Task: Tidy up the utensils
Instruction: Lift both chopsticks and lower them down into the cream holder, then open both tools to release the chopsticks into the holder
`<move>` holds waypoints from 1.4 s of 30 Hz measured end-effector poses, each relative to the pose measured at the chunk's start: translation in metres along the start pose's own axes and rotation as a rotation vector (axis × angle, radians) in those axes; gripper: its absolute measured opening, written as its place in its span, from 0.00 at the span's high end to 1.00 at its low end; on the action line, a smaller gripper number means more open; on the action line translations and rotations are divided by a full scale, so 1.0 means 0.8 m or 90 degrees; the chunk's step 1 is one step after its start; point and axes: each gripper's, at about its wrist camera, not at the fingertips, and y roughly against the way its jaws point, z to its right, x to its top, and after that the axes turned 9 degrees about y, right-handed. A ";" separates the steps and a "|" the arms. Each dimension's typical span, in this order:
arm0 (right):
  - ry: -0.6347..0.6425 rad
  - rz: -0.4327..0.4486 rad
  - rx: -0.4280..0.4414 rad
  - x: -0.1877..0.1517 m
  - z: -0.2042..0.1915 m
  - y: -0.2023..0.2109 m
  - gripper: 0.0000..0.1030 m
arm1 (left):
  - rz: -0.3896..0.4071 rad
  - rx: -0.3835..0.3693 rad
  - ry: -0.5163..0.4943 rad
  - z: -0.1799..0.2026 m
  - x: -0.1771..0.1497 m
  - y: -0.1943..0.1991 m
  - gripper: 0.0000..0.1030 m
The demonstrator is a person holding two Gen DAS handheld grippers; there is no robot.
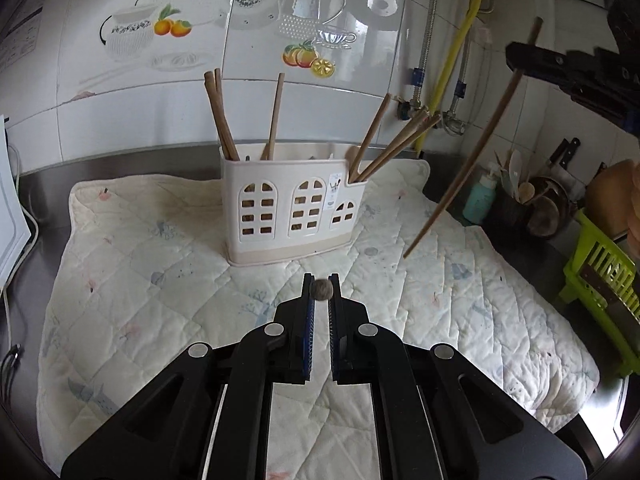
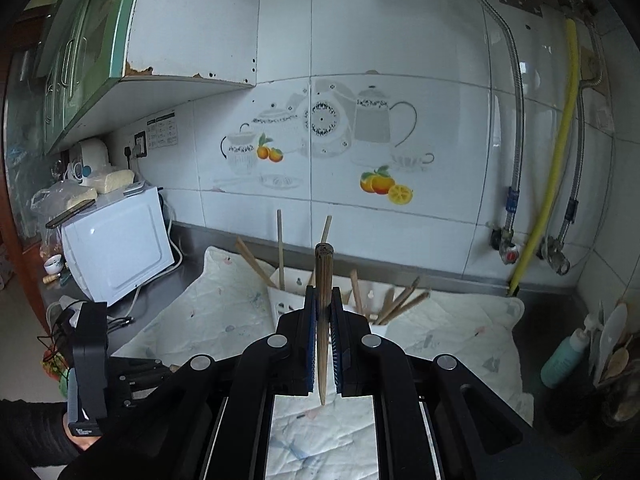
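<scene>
A white plastic utensil holder (image 1: 292, 208) stands on a quilted cloth (image 1: 140, 264), with several wooden chopsticks (image 1: 218, 120) leaning in its compartments. My left gripper (image 1: 322, 280) is shut on a chopstick (image 1: 322, 289) seen end-on as a round brown tip, hovering in front of the holder. At the upper right, my right gripper (image 1: 516, 58) is shut on a long chopstick (image 1: 472, 152) that hangs slanting above the cloth. In the right wrist view that chopstick (image 2: 323, 280) stands upright between the shut fingers of the right gripper (image 2: 323, 294), and the holder (image 2: 280, 300) lies partly hidden behind it.
A white microwave (image 2: 116, 248) stands at the left. At the right are a green dish rack (image 1: 600, 280), a teal bottle (image 1: 480, 198) and a pot of wooden spoons (image 1: 536, 200). Pipes and a yellow hose (image 2: 560, 160) run down the tiled wall. A person's hand (image 2: 80, 436) holds the left gripper.
</scene>
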 end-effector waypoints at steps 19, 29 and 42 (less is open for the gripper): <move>-0.023 -0.018 -0.078 0.064 0.066 -0.140 0.94 | 0.097 0.005 -0.050 0.015 0.120 0.019 0.95; -0.031 -0.089 -0.056 0.021 0.070 -0.196 0.94 | 0.220 0.024 -0.060 0.038 0.214 0.039 0.95; 0.002 -0.046 -0.061 0.011 0.062 -0.147 0.75 | 0.192 0.066 -0.015 0.010 0.230 -0.037 0.95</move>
